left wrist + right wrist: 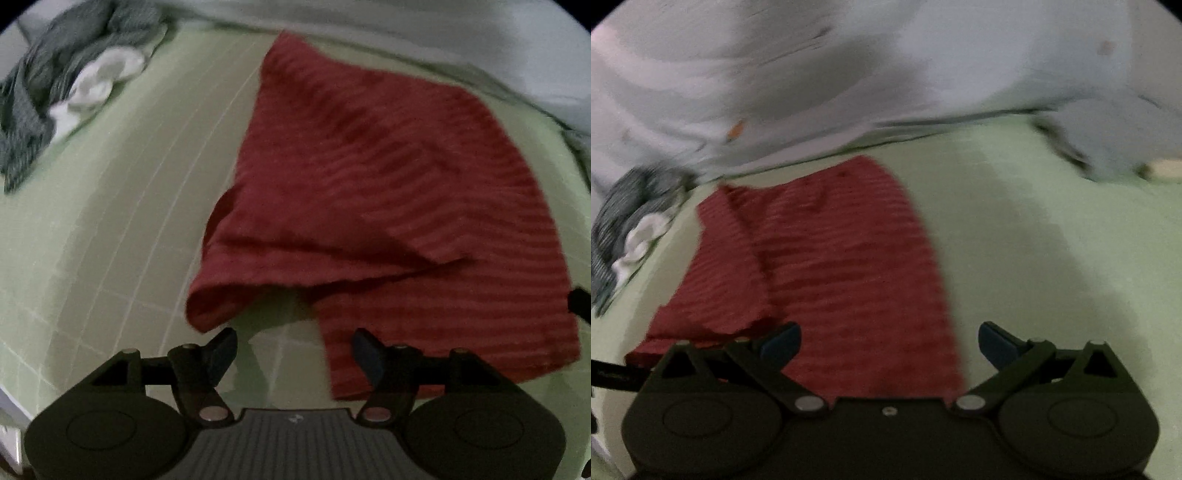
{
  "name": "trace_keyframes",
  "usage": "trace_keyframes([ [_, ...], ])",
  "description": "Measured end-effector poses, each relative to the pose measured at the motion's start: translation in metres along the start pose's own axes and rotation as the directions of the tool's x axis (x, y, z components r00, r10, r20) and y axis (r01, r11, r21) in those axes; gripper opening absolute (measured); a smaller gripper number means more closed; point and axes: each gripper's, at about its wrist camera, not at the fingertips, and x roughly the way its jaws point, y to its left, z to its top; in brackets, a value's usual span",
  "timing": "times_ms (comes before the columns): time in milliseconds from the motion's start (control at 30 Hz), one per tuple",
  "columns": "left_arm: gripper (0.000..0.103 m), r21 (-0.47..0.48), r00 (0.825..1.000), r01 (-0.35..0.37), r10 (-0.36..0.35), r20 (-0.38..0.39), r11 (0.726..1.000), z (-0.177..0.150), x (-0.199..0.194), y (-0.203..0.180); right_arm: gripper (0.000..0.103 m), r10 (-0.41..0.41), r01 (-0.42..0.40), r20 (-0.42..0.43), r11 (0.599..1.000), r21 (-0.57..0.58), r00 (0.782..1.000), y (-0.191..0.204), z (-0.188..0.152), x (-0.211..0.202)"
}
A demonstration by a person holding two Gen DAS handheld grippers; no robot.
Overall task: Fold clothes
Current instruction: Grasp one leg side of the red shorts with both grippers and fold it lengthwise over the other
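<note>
A red striped cloth (388, 192) was seen lying on a pale green gridded mat (110, 229) that covered the table. The cloth was spread mostly flat, with one layer folded over another; its near left corner was lifted and curled, so that a small hollow was left beneath the fold. In the right wrist view the same cloth (842, 266) was shown reaching from the far edge of the mat (1034, 240) down to the gripper body.

The left gripper (293, 345) was held above the near edge of the cloth with its jaws parted wide. Nothing was gripped between them: bare mat was visible in the gap, the curled corner was seen just beyond the left finger, and the cloth's lower flap lay beneath the right finger.

The right gripper (888, 341) was likewise held wide open and empty. The cloth was seen lying under and behind the gap between its jaws, but no pad was pressed on it.

A crumpled heap of grey clothes (62, 85) with a white garment (99, 81) among them was seen at the far left of the mat, well apart from the red cloth. A pale wall (886, 62) was shown beyond the mat's far edge. Both views were blurred.
</note>
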Motion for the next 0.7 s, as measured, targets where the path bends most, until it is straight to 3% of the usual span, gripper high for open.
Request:
trace_keyframes([
  [67, 0.077, 0.011, 1.0, -0.004, 0.004, -0.003, 1.0, 0.002, 0.007, 0.0, 0.102, 0.036, -0.037, -0.015, 0.999, -0.025, 0.999, 0.016, 0.007, 0.014],
  [133, 0.08, 0.029, 1.0, -0.01, 0.01, 0.003, 1.0, 0.002, 0.01, -0.001, 0.093, 0.075, -0.076, -0.033, 0.997, -0.034, 0.997, 0.03, 0.014, 0.029],
  [233, 0.082, 0.042, 1.0, -0.009, 0.009, 0.004, 0.999, 0.004, 0.012, -0.001, 0.073, 0.123, -0.126, -0.071, 0.991, -0.045, 0.99, 0.05, 0.022, 0.051],
  [300, 0.086, 0.045, 1.0, -0.01, 0.01, 0.001, 0.999, 0.004, 0.013, 0.001, 0.054, 0.15, -0.155, -0.096, 0.986, -0.053, 0.984, 0.064, 0.026, 0.065],
  [467, 0.091, 0.021, 1.0, -0.023, 0.024, -0.007, 1.0, 0.005, 0.016, 0.011, 0.038, 0.171, -0.192, -0.187, 0.977, -0.096, 0.967, 0.086, 0.023, 0.089],
  [533, 0.092, 0.012, 1.0, -0.029, 0.029, -0.006, 1.0, 0.005, 0.017, 0.013, 0.023, 0.174, -0.196, -0.189, 0.975, -0.104, 0.966, 0.088, 0.02, 0.089],
  [567, 0.093, 0.006, 0.999, -0.034, 0.034, -0.005, 0.999, 0.004, 0.017, 0.014, 0.006, 0.178, -0.199, -0.191, 0.975, -0.1, 0.965, 0.087, 0.02, 0.088],
  [700, 0.094, -0.002, 0.999, -0.046, 0.046, 0.004, 0.999, 0.002, 0.017, 0.014, 0.002, 0.192, -0.206, -0.156, 0.975, -0.084, 0.969, 0.08, 0.02, 0.071],
])
